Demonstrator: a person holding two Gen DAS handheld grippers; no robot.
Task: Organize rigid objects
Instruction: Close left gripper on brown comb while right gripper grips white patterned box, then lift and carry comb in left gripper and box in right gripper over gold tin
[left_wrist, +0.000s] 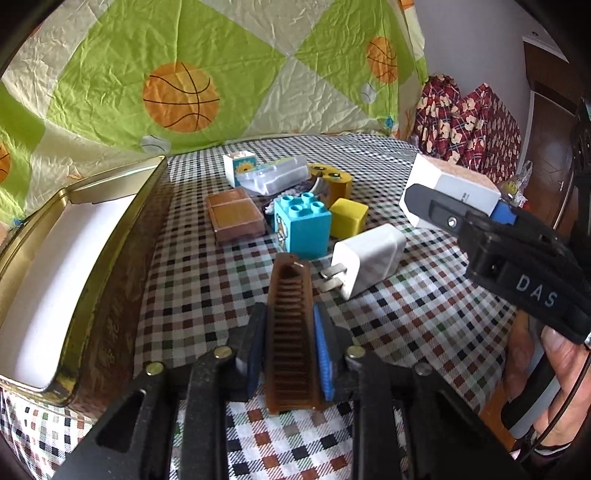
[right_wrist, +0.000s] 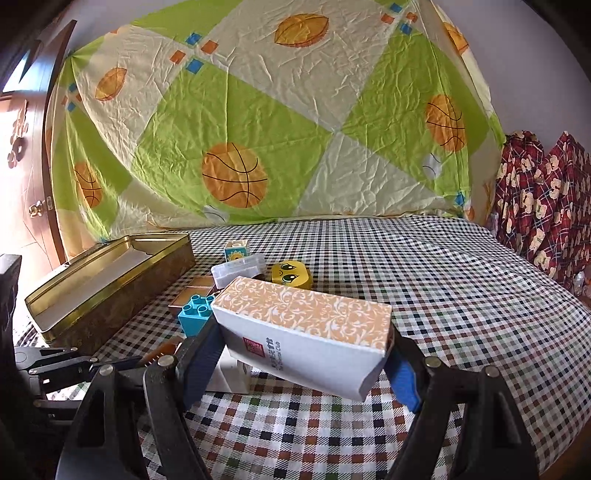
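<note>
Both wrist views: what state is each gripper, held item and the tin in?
Left gripper: shut on the brown comb.
Brown comb: clamped, its tip on the checked cloth.
Right gripper: shut on the patterned box.
Patterned box: held tilted, clear of the cloth.
Gold tin: open, lidless.

Bright, soft daylight (glare at left), sharp focus, heavy fisheye-edge warping.
</note>
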